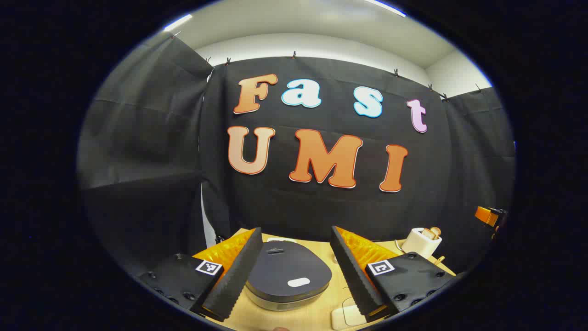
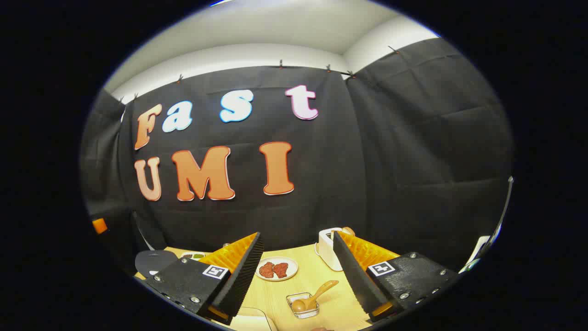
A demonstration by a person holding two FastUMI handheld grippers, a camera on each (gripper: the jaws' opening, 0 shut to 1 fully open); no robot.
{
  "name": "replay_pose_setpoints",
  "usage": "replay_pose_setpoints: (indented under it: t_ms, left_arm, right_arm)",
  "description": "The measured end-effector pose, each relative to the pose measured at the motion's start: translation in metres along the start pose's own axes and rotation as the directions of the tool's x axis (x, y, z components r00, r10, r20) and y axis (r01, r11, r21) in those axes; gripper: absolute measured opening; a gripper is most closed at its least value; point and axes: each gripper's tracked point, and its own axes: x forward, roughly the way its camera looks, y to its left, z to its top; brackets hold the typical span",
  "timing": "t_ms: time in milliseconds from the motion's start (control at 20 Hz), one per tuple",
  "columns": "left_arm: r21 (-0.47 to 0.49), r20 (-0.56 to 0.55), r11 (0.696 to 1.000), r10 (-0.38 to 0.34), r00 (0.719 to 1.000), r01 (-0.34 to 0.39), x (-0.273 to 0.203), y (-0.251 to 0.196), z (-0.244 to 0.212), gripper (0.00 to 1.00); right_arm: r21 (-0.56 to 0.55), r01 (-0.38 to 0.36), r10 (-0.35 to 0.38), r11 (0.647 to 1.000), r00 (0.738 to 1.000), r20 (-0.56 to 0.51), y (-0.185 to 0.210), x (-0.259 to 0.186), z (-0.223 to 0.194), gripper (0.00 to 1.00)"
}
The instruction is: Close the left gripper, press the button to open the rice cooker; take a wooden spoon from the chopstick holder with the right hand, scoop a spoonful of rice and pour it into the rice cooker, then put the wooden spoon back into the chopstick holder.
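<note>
The rice cooker [image 1: 285,276] stands low between my left gripper's fingers, its dark lid down and a white oval button [image 1: 298,282] on the near side. My left gripper [image 1: 295,232] is open, above and short of the cooker. The white chopstick holder [image 1: 422,241] stands at the back right with wooden tops poking out. In the right gripper view my right gripper [image 2: 297,235] is open and holds nothing. The chopstick holder [image 2: 327,248] sits partly behind its right finger. A wooden spoon [image 2: 314,296] lies in a small clear dish [image 2: 303,307] below the fingers. The cooker's lid [image 2: 154,261] shows at the far left.
A white plate with red-brown food [image 2: 276,269] lies on the wooden table [image 2: 275,294] between the right fingers. A small dish [image 2: 193,255] sits behind the cooker. A white object [image 1: 344,317] lies at the table's near edge. The other gripper's orange part [image 1: 489,215] is at the far right.
</note>
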Motion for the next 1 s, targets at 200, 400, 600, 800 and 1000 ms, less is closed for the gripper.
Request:
replay_pose_setpoints:
  t_ms: [200, 400, 600, 800, 1000]
  left_arm:
    - [-0.030, 0.016, 1.000, 0.004, 1.000, -0.003, 0.000, -0.005, 0.007, 1.00]
    - [-0.036, 0.025, 0.999, -0.039, 0.999, 0.040, 0.015, -0.033, 0.009, 1.00]
    - [-0.014, 0.021, 0.995, -0.097, 0.995, 0.097, 0.027, -0.061, 0.012, 1.00]
    - [0.050, 0.035, 0.994, -0.102, 0.994, 0.100, 0.034, -0.067, 0.018, 1.00]
    - [0.053, 0.063, 0.994, -0.098, 0.993, 0.095, 0.031, -0.065, 0.023, 0.98]
  right_arm:
    - [0.036, -0.020, 0.021, 0.999, 0.999, -0.034, 0.003, -0.010, -0.002, 0.95]
    - [-0.028, 0.016, -0.017, 0.999, 0.999, -0.050, -0.013, -0.016, -0.003, 0.95]
    - [-0.027, 0.030, -0.032, 0.999, 0.997, -0.070, -0.016, -0.015, -0.009, 0.95]
    - [-0.025, 0.017, -0.019, 1.000, 0.998, -0.060, -0.011, -0.006, -0.008, 0.95]
    - [0.001, -0.011, 0.011, 1.000, 0.998, -0.069, -0.002, 0.003, -0.010, 1.00]
